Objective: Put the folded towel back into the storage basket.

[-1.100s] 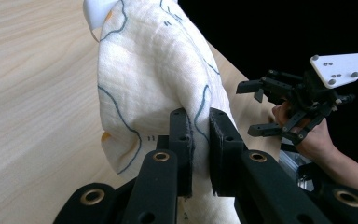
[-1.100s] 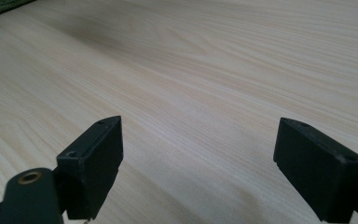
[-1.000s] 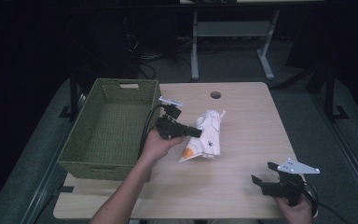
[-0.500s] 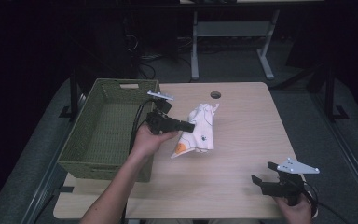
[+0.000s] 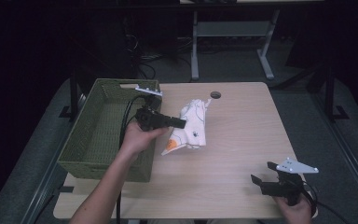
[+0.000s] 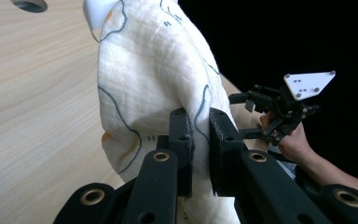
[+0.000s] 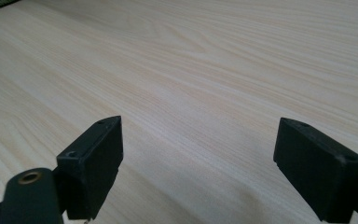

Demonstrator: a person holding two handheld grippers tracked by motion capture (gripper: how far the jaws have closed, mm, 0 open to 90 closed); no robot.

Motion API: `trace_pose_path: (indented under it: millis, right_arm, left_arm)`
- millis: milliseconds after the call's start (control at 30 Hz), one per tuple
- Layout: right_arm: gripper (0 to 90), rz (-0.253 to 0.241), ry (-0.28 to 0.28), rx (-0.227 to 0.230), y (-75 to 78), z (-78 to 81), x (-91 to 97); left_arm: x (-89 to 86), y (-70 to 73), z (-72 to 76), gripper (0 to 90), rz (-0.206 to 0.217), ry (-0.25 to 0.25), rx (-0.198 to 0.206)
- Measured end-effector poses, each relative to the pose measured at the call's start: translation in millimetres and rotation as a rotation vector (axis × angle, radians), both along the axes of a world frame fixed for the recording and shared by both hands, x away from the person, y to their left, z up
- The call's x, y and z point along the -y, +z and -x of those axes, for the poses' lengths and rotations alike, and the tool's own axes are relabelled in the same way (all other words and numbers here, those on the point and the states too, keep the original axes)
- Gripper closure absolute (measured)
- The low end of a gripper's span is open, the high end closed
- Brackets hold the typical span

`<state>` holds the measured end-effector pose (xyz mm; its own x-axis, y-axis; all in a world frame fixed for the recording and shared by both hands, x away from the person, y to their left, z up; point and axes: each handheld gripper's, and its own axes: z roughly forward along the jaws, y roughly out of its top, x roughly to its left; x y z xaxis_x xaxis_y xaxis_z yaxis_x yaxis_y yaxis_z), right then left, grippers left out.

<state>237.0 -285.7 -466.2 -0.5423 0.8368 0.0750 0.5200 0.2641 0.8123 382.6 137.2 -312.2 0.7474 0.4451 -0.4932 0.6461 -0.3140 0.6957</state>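
Left gripper (image 5: 179,123) clamps white cloth (image 5: 191,128), seemingly lifted beside basket (image 5: 98,135); right gripper (image 5: 263,179) gapes wide, low over table (image 5: 242,121).

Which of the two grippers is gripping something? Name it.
The left gripper, beside the green basket: its jaws are pinched shut on a fold of the white patterned cloth. The right gripper sits open over bare table.
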Motion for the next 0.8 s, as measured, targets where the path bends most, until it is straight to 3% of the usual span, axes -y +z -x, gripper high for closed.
trace_pose_path:
  millis: [600, 800]
  right_arm:
    - [15.3, 0.019, 0.009, -0.006, -1.6, -1.2, -3.4]
    - [15.3, 0.019, 0.006, -0.005, -1.4, -1.0, -3.1]
  left_arm:
    - [-46.0, 19.0, 1.3, 81.4, -0.004, 0.054, 0.013]
    - [-58.9, 24.3, 1.4, 81.3, -0.037, 0.066, 0.03]
